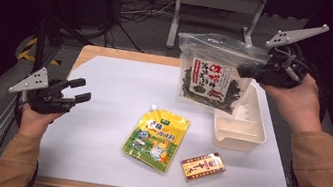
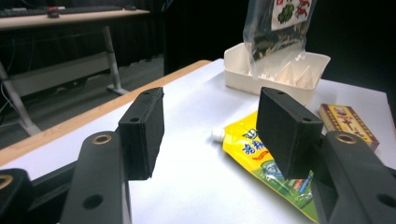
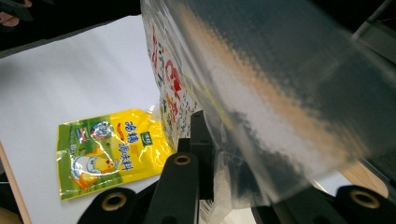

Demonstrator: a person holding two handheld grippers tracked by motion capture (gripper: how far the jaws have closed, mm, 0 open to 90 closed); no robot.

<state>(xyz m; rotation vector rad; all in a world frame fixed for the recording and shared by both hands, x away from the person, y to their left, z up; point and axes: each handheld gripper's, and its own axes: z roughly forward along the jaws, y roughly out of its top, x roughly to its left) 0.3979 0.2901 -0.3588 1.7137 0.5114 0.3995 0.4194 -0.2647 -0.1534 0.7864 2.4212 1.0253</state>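
A clear bag of dark dried seaweed (image 1: 211,70) hangs in the air over the white tray (image 1: 250,129), pinched at its upper right edge by my right gripper (image 1: 254,69). Up close in the right gripper view the bag (image 3: 261,84) fills the space between the jaws. My left gripper (image 1: 79,90) hovers low at the table's left side, open with nothing between its pads (image 2: 142,130). A yellow spouted sauce pouch (image 1: 156,140) lies flat at the centre, and also lies ahead of the left jaws (image 2: 261,163). A small red and yellow box (image 1: 202,166) lies near the front.
The white mat (image 1: 110,84) covers most of the wooden table. The tray (image 2: 280,74) stands at the right side with the bag's bottom hanging just above it. Beyond the far edge are a metal desk frame (image 1: 213,10) and cables on the floor.
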